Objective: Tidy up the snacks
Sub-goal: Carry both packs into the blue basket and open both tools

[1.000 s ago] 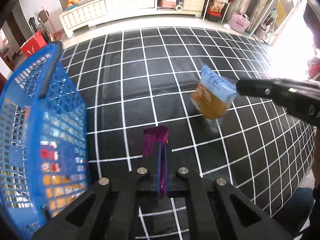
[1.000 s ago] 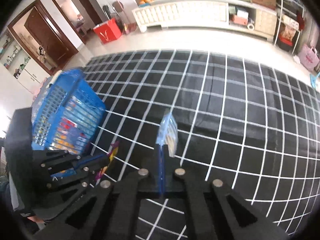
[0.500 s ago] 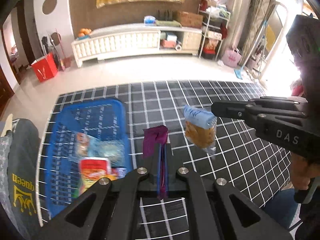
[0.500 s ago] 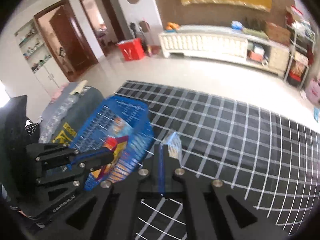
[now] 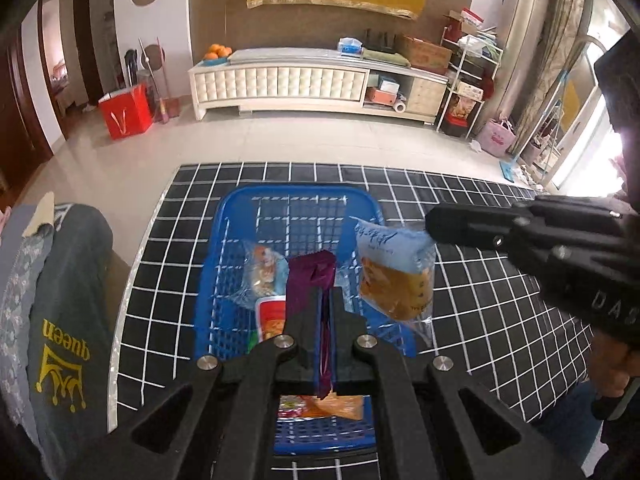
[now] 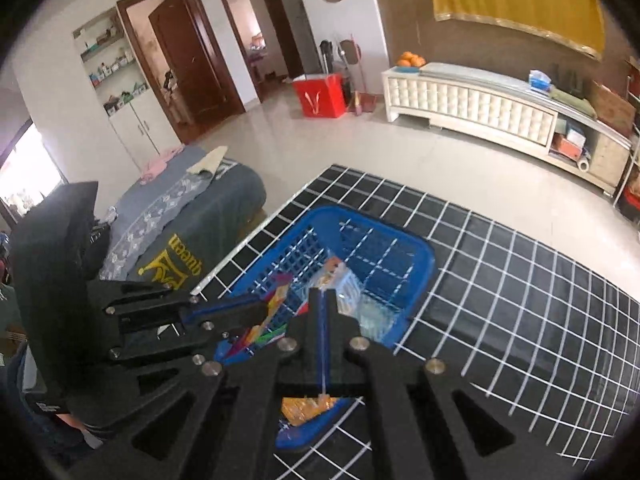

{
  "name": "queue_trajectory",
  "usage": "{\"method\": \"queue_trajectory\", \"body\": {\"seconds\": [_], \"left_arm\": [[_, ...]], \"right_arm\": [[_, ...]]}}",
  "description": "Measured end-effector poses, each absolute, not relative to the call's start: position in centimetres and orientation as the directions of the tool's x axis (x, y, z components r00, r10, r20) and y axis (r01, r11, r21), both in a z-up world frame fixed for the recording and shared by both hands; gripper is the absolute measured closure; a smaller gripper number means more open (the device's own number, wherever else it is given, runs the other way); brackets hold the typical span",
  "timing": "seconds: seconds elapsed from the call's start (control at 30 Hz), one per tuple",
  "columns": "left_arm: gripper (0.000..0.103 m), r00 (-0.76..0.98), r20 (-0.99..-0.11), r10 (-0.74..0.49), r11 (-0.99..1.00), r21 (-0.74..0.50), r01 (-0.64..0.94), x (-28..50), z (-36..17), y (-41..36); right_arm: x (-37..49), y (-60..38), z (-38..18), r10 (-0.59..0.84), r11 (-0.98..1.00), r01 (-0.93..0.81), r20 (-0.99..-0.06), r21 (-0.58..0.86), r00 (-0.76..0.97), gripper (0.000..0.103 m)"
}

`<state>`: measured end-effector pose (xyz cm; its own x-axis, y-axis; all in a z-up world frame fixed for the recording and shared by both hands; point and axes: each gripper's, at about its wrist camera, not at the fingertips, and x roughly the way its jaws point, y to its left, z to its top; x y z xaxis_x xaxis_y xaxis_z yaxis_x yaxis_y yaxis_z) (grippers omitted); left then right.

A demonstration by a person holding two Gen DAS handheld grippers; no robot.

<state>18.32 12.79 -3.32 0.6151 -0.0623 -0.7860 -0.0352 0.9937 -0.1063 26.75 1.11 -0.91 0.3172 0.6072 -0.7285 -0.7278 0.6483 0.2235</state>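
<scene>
A blue plastic basket (image 5: 224,248) (image 6: 420,268) sits on the black grid mat and holds several snack packets (image 5: 262,268). My left gripper (image 5: 326,300) is shut on a purple snack packet (image 5: 310,276), held above the basket's middle. My right gripper (image 5: 430,226) (image 6: 323,300) is shut on the top corner of a blue and orange snack bag (image 5: 394,272) (image 6: 352,292), which hangs over the basket's right rim. In the right wrist view the left gripper (image 6: 266,308) comes in from the left with its colourful packet (image 6: 276,300) over the basket.
The black mat with white grid lines (image 5: 480,280) covers the table around the basket. A grey cloth with yellow "queen" print (image 5: 68,320) lies left of it. A white cabinet (image 5: 280,84) and a red bag (image 5: 124,114) stand on the floor far behind.
Both grippers have swung with their packets from over the open mat to above the basket, which now lies in the middle of both views. Both stay shut.
</scene>
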Motion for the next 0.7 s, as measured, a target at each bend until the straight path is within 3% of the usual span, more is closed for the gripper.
{"method": "queue_trajectory", "body": {"seconds": [0.1, 0.23, 0.3, 0.33, 0.37, 0.43, 0.53, 0.7], "left_arm": [[0.100, 0.603, -0.794, -0.073, 0.994, -0.105, -0.019, 18.3, -4.7, 13.6], [0.072, 0.610, -0.789, -0.074, 0.995, -0.097, -0.004, 17.9, -5.6, 14.0], [0.070, 0.624, -0.779, -0.066, 0.996, -0.086, -0.002, 17.4, -5.6, 14.1], [0.069, 0.629, -0.775, -0.067, 0.996, -0.086, 0.000, 17.2, -5.4, 14.2], [0.065, 0.635, -0.770, -0.068, 0.996, -0.087, 0.002, 16.9, -5.2, 14.3], [0.063, 0.655, -0.754, -0.057, 0.997, -0.081, -0.006, 16.1, -4.6, 14.5], [0.061, 0.693, -0.720, -0.042, 0.997, -0.076, -0.019, 14.8, -3.4, 14.6], [0.057, 0.754, -0.657, -0.020, 0.999, -0.033, -0.003, 12.3, -1.0, 12.9]], "right_arm": [[26.2, 2.6, -2.1, 0.572, 0.663, -0.728, -0.745, 0.175, 0.342, 0.101], [26.2, 3.4, -3.8, 0.521, 0.706, -0.695, -0.764, 0.136, 0.381, 0.101], [26.2, 3.3, -3.9, 0.512, 0.723, -0.679, -0.760, 0.128, 0.402, 0.096], [26.0, 3.1, -3.8, 0.505, 0.731, -0.672, -0.760, 0.124, 0.410, 0.086], [25.9, 2.8, -3.7, 0.505, 0.734, -0.668, -0.759, 0.127, 0.410, 0.070], [25.2, 2.0, -3.2, 0.509, 0.740, -0.661, -0.746, 0.123, 0.430, 0.054], [23.9, 0.3, -2.1, 0.500, 0.767, -0.632, -0.721, 0.111, 0.480, 0.048], [20.9, -3.1, 0.5, 0.482, 0.810, -0.582, -0.651, 0.076, 0.586, 0.028]]}}
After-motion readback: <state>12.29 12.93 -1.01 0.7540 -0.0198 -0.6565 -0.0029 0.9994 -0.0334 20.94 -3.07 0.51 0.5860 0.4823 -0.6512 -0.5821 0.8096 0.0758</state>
